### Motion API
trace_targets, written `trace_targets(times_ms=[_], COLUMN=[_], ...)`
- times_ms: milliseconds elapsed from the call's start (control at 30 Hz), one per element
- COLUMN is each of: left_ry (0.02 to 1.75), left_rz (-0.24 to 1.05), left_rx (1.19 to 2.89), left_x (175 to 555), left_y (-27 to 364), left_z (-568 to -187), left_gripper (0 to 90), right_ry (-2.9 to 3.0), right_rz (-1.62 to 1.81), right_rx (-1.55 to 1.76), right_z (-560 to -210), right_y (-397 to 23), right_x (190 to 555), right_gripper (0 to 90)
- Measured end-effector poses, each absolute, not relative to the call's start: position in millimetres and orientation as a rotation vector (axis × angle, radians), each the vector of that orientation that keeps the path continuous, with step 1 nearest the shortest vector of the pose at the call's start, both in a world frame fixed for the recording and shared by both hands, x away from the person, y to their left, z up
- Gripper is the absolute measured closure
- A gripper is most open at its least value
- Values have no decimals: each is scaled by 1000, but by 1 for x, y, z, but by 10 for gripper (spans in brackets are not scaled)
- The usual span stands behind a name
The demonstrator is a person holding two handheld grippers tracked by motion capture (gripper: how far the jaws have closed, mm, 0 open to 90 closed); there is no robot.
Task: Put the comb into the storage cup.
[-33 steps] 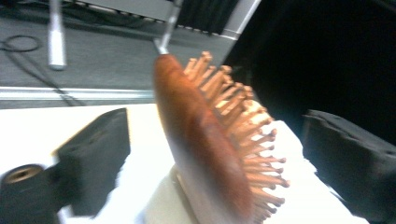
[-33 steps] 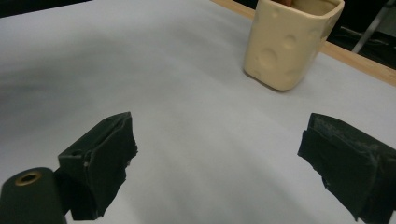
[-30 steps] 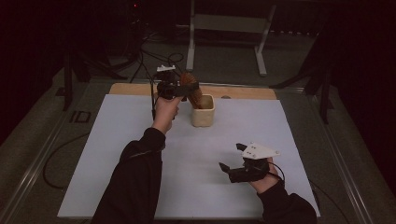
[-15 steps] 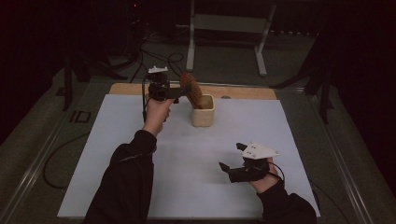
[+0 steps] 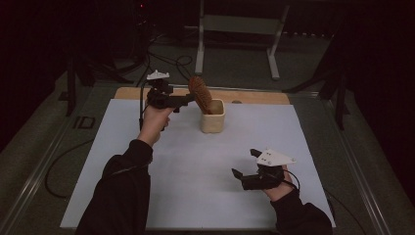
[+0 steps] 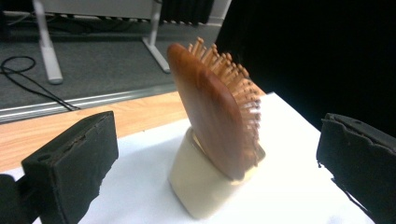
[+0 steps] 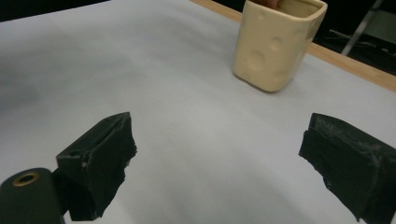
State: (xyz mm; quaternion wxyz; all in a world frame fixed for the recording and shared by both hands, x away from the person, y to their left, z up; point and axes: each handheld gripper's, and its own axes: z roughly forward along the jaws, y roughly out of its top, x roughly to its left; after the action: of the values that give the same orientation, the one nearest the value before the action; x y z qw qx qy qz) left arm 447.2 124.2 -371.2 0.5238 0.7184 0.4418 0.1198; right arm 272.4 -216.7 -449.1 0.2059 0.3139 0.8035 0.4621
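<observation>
1 wooden hairbrush (image 5: 200,94) stands head-up in 1 cream cup (image 5: 213,116), leaning toward the left side, bristles facing right in the left gripper view. Cup sits on the white surface (image 5: 195,166) near its far edge, w/ a wood strip (image 5: 254,96) just behind. 2 grippers: left gripper (image 5: 188,100) is held up just left of the brush, fingers (image 6: 74,163) wide apart, not touching it. Right gripper (image 5: 244,164) is low at the near right, well apart from the cup, fingers (image 7: 100,156) also spread, nothing between them.
</observation>
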Motion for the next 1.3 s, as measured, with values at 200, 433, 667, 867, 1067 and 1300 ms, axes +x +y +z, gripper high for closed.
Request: trace_targets(times_ms=[200, 433, 667, 867, 1067, 1300], left_ry=[1012, 953, 881, 859, 843, 832], left_rz=[291, 315, 328, 324, 335, 329], left_rx=[1755, 1799, 1820, 1839, 1877, 1908], left_x=[436, 421, 402, 384, 368, 350], left_y=[132, 141, 155, 165, 175, 183], left_z=[-373, -372, -375, -378, -388, -405], left_gripper=[0, 0, 0, 0, 0, 0], right_ry=[2231, 2238, 2235, 2236, 2228, 2226], right_rz=[1288, 1288, 1294, 1282, 1271, 1254], right_rx=[880, 884, 905, 902, 912, 900], right_z=[-449, -449, -451, -454, -457, -459], right_y=[-216, -217, -222, -226, -230, -234], right_x=[272, 272, 271, 270, 269, 268], right_gripper=[86, 86, 87, 87, 86, 86])
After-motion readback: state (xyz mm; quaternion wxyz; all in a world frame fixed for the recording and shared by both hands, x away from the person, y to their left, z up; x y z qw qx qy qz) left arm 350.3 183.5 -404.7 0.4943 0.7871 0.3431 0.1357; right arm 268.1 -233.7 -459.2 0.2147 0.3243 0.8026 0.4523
